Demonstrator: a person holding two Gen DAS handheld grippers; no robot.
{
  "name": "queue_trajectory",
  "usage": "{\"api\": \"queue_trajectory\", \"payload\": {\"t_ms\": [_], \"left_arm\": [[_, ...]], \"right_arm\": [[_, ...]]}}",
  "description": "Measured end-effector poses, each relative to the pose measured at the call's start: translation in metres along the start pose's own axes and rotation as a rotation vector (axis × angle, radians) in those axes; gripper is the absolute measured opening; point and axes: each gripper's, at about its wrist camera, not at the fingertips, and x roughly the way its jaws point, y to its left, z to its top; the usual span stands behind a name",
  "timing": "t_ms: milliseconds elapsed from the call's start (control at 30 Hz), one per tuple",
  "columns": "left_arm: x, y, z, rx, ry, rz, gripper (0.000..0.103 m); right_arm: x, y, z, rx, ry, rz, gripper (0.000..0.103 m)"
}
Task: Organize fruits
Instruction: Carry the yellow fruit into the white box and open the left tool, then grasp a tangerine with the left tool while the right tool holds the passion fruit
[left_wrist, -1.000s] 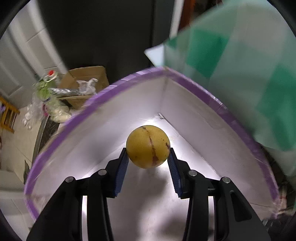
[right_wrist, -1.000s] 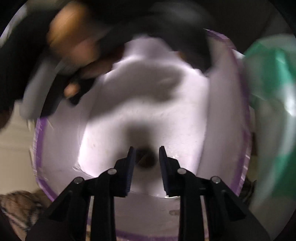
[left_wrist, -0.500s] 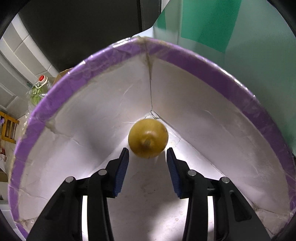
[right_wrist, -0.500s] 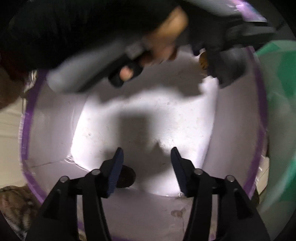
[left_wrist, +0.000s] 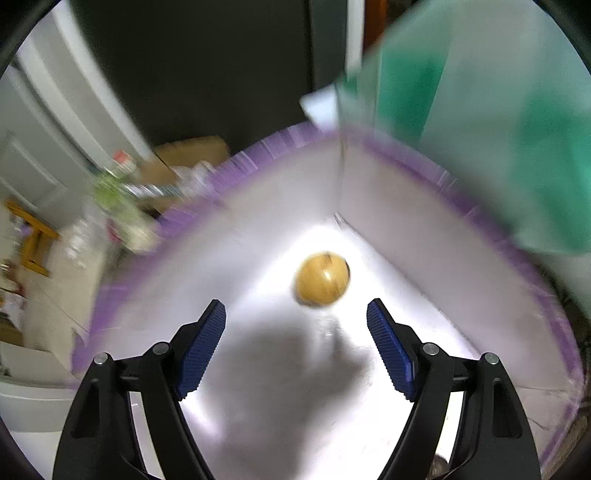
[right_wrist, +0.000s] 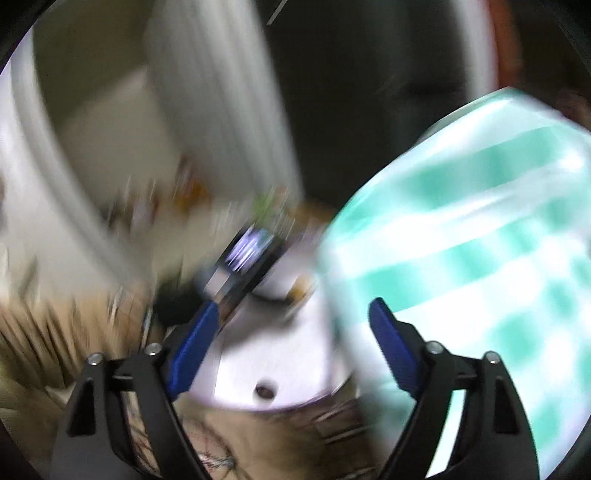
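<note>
Released since the earlier frames, the yellow fruit (left_wrist: 322, 279) now lies free on the white floor of the purple-rimmed box (left_wrist: 491, 221), whereas a second ago the left pads clamped it

Left wrist view: the left gripper (left_wrist: 296, 325) has its jaws opening, wide apart, with nothing between the blue pads; the fruit sits beyond the fingertips, near the box's far corner, clear of both walls. Judged from this, one fruit is delivered. A green-and-white checked cloth (left_wrist: 480, 122) hangs past the box's far right wall; a cardboard carton (left_wrist: 192, 155) and blurred clutter stand beyond the box's left rim. Open room lies straight up out of the box; the walls hem the fingers on the far and right sides

Right wrist view (heavily blurred): the right gripper (right_wrist: 291, 317) has its jaws opening, spread wide and empty. Below it the box shows as a white patch holding a small dark fruit (right_wrist: 264, 391), apparently a second item placed. The checked cloth fills the space right of the box; the other gripper's body is a blur above the box. Whether more fruit remains to be sorted cannot be told
</note>
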Motion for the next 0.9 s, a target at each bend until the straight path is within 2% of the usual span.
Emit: {"api": "queue_trajectory", "payload": {"t_ms": [67,100,167,200,233,267,300,333,367,433,533,633,667,700,800,867,900], "left_arm": [[-0.049,0.0,0.008,0.007,-0.131,0.061,0.077],[-0.086,-0.005,0.014,0.01,-0.23,0.076,0.083],[-0.14,-0.018,0.027,0.012,-0.382,0.053,0.09],[-0.174,-0.035,0.038,0.015,-0.48,0.011,0.092],[-0.194,-0.048,0.047,0.023,-0.536,-0.034,0.092],[-0.216,-0.073,0.061,0.044,-0.592,-0.112,0.092],[-0.224,-0.089,0.072,0.064,-0.611,-0.169,0.092],[-0.228,-0.11,0.082,0.086,-0.618,-0.218,0.092],[-0.229,-0.15,0.101,0.133,-0.606,-0.287,0.092],[-0.219,-0.208,0.124,0.202,-0.567,-0.361,0.092],[-0.178,-0.314,0.159,0.315,-0.5,-0.427,0.092],[-0.141,-0.405,0.194,0.359,-0.411,-0.487,0.092],[-0.132,-0.43,0.202,0.354,-0.386,-0.496,0.092],[-0.123,-0.449,0.205,0.34,-0.363,-0.504,0.092],[-0.097,-0.485,0.218,0.288,-0.284,-0.543,0.091],[-0.094,-0.497,0.224,0.266,-0.288,-0.563,0.09],[-0.092,-0.504,0.229,0.28,-0.302,-0.546,0.09]], "right_arm": [[-0.057,-0.054,0.002,0.115,-0.156,-0.115,0.102],[-0.08,-0.083,0.0,0.194,-0.214,-0.166,0.102],[-0.127,-0.156,-0.018,0.402,-0.289,-0.276,0.102],[-0.136,-0.178,-0.031,0.474,-0.301,-0.313,0.102],[-0.152,-0.212,-0.048,0.568,-0.307,-0.369,0.102],[-0.163,-0.233,-0.063,0.621,-0.314,-0.414,0.102],[-0.17,-0.247,-0.081,0.654,-0.316,-0.449,0.102],[-0.172,-0.269,-0.097,0.699,-0.303,-0.495,0.102],[-0.167,-0.29,-0.111,0.734,-0.285,-0.528,0.102],[-0.153,-0.311,-0.119,0.752,-0.226,-0.622,0.102],[-0.12,-0.332,-0.118,0.653,-0.13,-0.733,0.101],[-0.081,-0.366,-0.105,0.53,-0.018,-0.82,0.101],[-0.075,-0.381,-0.102,0.511,0.006,-0.839,0.097],[-0.071,-0.393,-0.101,0.508,0.021,-0.842,0.089],[-0.062,-0.436,-0.093,0.548,0.054,-0.805,0.075],[-0.056,-0.456,-0.083,0.524,0.082,-0.792,0.072],[-0.049,-0.466,-0.077,0.488,0.109,-0.785,0.07]]}}
